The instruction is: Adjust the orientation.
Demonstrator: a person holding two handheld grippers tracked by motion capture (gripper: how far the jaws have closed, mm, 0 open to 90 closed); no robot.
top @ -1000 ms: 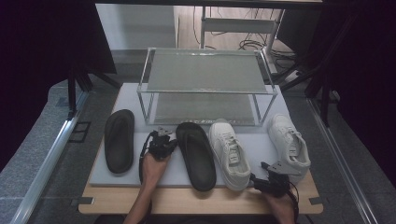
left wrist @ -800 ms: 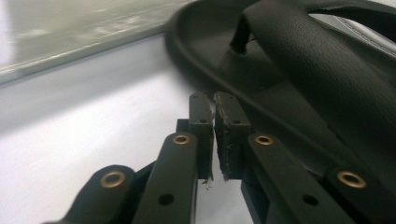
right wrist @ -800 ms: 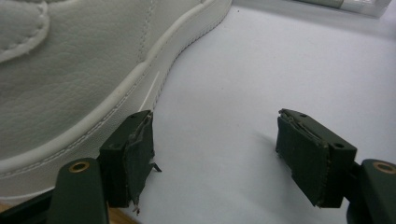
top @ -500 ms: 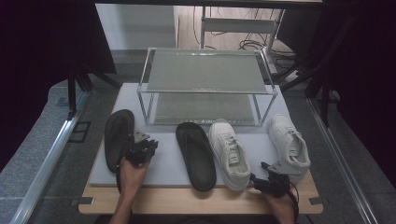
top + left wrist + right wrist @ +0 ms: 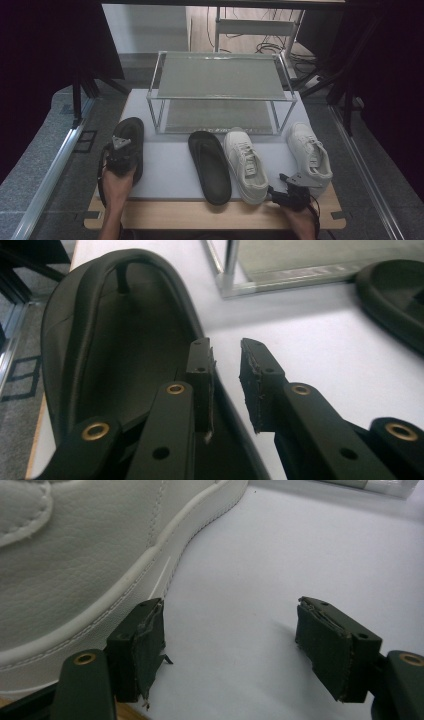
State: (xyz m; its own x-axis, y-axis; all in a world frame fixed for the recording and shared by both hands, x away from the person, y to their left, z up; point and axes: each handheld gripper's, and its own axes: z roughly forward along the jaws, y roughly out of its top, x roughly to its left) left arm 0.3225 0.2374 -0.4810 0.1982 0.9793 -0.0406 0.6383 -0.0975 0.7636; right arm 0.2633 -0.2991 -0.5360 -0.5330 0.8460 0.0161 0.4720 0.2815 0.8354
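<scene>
Left tongs (image 5: 121, 150) have shifted from the middle sandal (image 5: 210, 165) to the left-edge sandal (image 5: 100, 355), jaws just opening, slightly parted over its rim, gripping nothing. Right tongs (image 5: 280, 196) stand open, unmoved, beside a white sneaker (image 5: 65, 555). Judgement: pairing sandals next. Rack (image 5: 220, 75): both shelves bare.

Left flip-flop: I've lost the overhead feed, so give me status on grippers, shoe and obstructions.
Left gripper jaws just opening, straddling the black flip-flop edge, not clamped. Right gripper open beside the white sneaker. Nothing in the way.
</scene>
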